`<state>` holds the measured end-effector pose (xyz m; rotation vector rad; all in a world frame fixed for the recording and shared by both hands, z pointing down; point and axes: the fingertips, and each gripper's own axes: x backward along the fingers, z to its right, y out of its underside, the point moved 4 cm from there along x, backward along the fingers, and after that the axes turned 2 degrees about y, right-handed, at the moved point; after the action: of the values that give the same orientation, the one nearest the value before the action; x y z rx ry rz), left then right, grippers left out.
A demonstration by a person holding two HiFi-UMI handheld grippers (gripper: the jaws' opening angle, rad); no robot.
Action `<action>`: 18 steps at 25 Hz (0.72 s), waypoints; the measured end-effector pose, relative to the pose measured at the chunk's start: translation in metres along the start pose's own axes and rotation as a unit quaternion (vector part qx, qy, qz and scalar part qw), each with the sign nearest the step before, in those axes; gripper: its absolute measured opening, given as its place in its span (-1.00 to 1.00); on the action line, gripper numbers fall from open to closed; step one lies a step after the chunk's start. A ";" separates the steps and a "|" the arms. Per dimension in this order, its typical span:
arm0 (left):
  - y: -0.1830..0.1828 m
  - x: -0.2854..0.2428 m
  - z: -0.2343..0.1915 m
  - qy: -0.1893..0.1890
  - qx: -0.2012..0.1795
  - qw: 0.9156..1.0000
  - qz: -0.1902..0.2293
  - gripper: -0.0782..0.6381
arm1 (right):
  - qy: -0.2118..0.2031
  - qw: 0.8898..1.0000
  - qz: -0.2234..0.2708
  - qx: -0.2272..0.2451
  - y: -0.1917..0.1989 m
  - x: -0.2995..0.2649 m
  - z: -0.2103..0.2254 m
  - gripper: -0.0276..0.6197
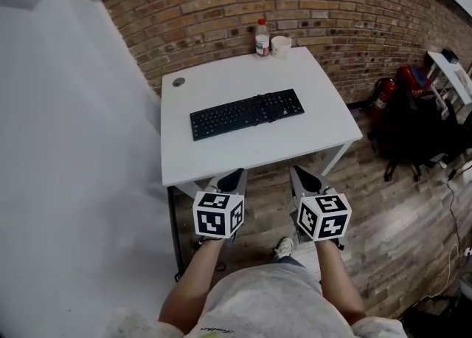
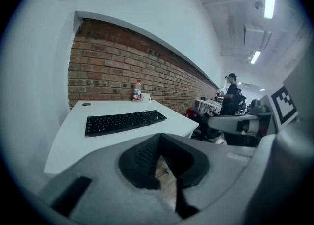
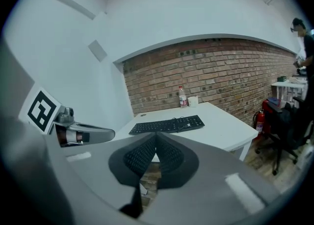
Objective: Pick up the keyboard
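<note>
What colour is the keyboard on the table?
Black; the keyboard shows best in the head view.

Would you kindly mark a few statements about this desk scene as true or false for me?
1. The keyboard lies flat on the white table. True.
2. A bottle and a cup stand side by side at the table's far edge. True.
3. The left gripper grips the keyboard. False: it is shut on nothing, at the table's near edge, apart from the keyboard.
4. The right gripper has its fingers wide apart. False: they are together, with nothing between them.
5. A red fire extinguisher stands on the floor to the right of the table. True.
</note>
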<state>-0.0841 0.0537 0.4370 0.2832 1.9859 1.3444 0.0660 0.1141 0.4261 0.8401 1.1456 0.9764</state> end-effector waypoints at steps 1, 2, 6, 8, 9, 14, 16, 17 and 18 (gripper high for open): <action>-0.002 -0.008 0.001 -0.002 0.000 1.000 -0.003 -0.82 | -0.002 1.000 -0.003 -0.002 -0.002 -0.005 0.008 -0.88; -0.005 -0.016 0.001 -0.004 -0.001 1.000 -0.005 -0.81 | -0.005 1.000 -0.005 -0.004 -0.004 -0.010 0.016 -0.88; -0.021 -0.048 0.005 -0.007 0.005 1.000 -0.004 -0.81 | -0.017 1.000 -0.007 -0.008 -0.017 -0.028 0.046 -0.88; -0.026 -0.062 0.007 -0.015 0.007 1.000 -0.008 -0.81 | -0.022 1.000 -0.008 -0.011 -0.023 -0.035 0.060 -0.88; -0.027 -0.068 0.008 -0.021 0.006 1.000 -0.012 -0.81 | -0.025 1.000 -0.010 -0.012 -0.025 -0.038 0.068 -0.88; -0.033 -0.096 0.011 -0.044 0.010 0.999 -0.010 -0.81 | -0.040 0.999 -0.017 -0.012 -0.031 -0.053 0.106 -0.88; -0.030 -0.101 0.008 -0.057 0.016 0.998 -0.010 -0.81 | -0.045 0.999 -0.018 -0.010 -0.033 -0.059 0.119 -0.88; -0.028 -0.102 0.005 -0.065 0.019 0.998 -0.011 -0.81 | -0.047 0.999 -0.019 -0.011 -0.034 -0.063 0.124 -0.88; -0.026 -0.103 0.001 -0.074 0.021 0.997 -0.013 -0.81 | -0.049 0.999 -0.020 -0.012 -0.035 -0.068 0.128 -0.88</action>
<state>-0.0039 -0.0126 0.4581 0.3648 1.8893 1.2294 0.1890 0.0321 0.4447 0.8339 1.0605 0.9051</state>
